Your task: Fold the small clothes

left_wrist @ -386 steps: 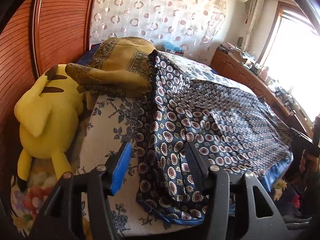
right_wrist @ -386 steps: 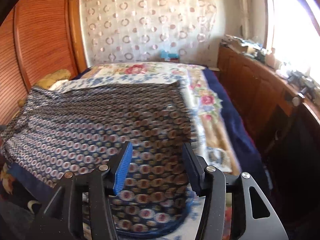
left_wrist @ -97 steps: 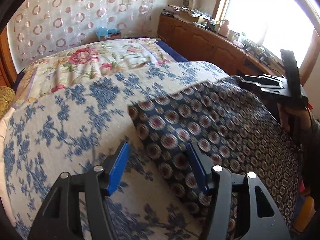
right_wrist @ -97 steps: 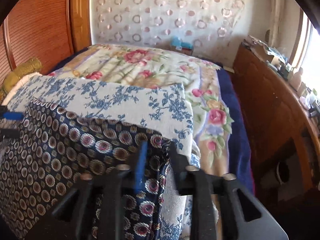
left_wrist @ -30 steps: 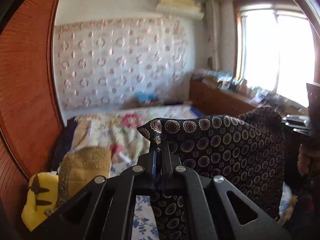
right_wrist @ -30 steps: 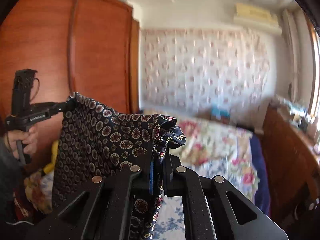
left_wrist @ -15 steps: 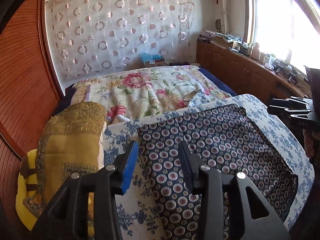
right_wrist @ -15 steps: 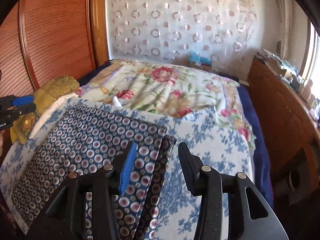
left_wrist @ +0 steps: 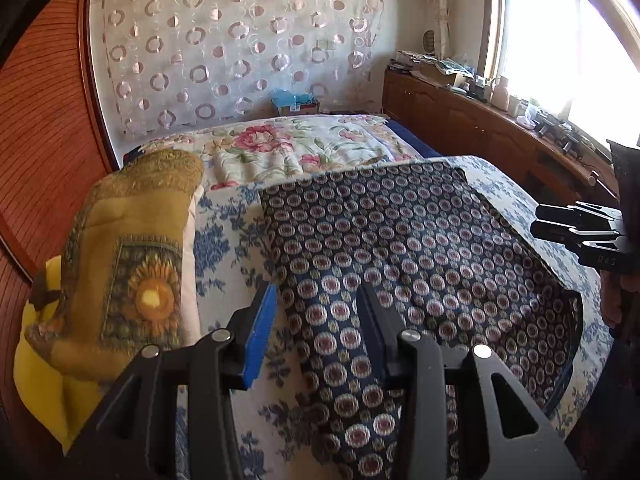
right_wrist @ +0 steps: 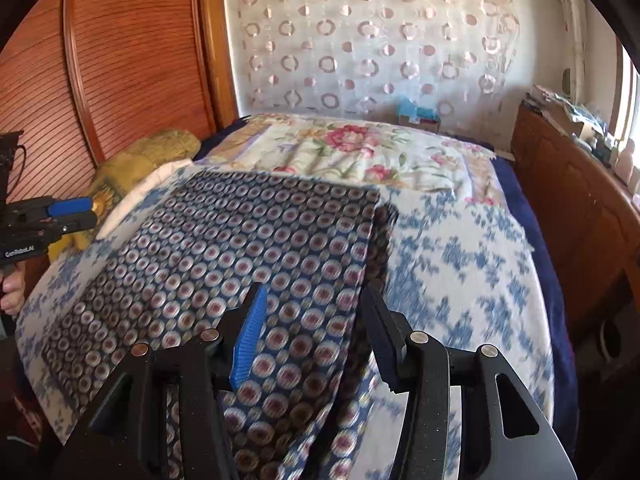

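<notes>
A dark navy cloth [left_wrist: 400, 240] printed with round medallions lies spread flat on the blue-and-white floral cover [left_wrist: 228, 248] of the bed. My left gripper [left_wrist: 316, 320] hovers open over the cloth's near left part, its pads clear of the fabric. In the right wrist view the same cloth [right_wrist: 240, 240] shows a doubled edge on its right side. My right gripper [right_wrist: 312, 328] stands over that near right part, its jaws opening, with fabric below them but not pinched. Each gripper also shows in the other's view: the right gripper [left_wrist: 560, 224] and the left gripper [right_wrist: 68, 212].
An ochre sunflower cushion [left_wrist: 132, 248] and a yellow plush toy [left_wrist: 40, 380] lie at the bed's left side against the wooden wardrobe [left_wrist: 40, 120]. A rose-patterned quilt [left_wrist: 280, 148] covers the far half of the bed. A cluttered wooden cabinet [left_wrist: 460, 120] runs along the right under the window.
A second ago both grippers were shut on the cloth's top corners, holding it up in the air. Both have since sunk and opened, and the cloth now lies flat on the bed.
</notes>
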Demonstrator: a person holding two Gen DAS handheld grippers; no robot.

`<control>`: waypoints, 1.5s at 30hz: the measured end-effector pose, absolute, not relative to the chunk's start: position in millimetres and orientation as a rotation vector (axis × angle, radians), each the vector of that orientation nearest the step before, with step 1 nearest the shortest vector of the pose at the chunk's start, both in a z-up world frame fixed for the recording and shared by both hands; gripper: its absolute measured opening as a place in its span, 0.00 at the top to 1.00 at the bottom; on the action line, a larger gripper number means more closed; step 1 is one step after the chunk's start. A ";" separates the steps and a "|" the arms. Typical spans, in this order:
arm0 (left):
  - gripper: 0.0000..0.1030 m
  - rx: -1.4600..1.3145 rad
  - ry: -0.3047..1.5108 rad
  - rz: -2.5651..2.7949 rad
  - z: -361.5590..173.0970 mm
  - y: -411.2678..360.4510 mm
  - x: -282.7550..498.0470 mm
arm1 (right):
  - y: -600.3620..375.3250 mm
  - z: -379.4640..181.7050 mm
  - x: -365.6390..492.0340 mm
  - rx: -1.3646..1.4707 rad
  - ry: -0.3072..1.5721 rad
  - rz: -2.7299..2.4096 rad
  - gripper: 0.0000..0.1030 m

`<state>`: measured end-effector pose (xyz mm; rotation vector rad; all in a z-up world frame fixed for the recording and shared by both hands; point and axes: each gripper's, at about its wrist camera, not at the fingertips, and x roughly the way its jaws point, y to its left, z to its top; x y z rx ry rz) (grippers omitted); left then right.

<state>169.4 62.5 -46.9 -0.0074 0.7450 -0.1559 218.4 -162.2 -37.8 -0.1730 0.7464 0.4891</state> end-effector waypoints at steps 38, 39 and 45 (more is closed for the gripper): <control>0.69 -0.196 0.828 -0.264 -104.7 67.2 46.9 | -187.9 -85.3 92.9 -0.097 0.824 0.475 0.52; 0.70 -0.197 0.828 -0.265 -105.3 67.0 46.6 | -186.2 -87.0 92.4 -0.101 0.830 0.475 0.52; 0.71 -0.192 0.833 -0.263 -106.5 65.5 46.6 | -179.8 -93.6 89.8 -0.116 0.845 0.475 0.52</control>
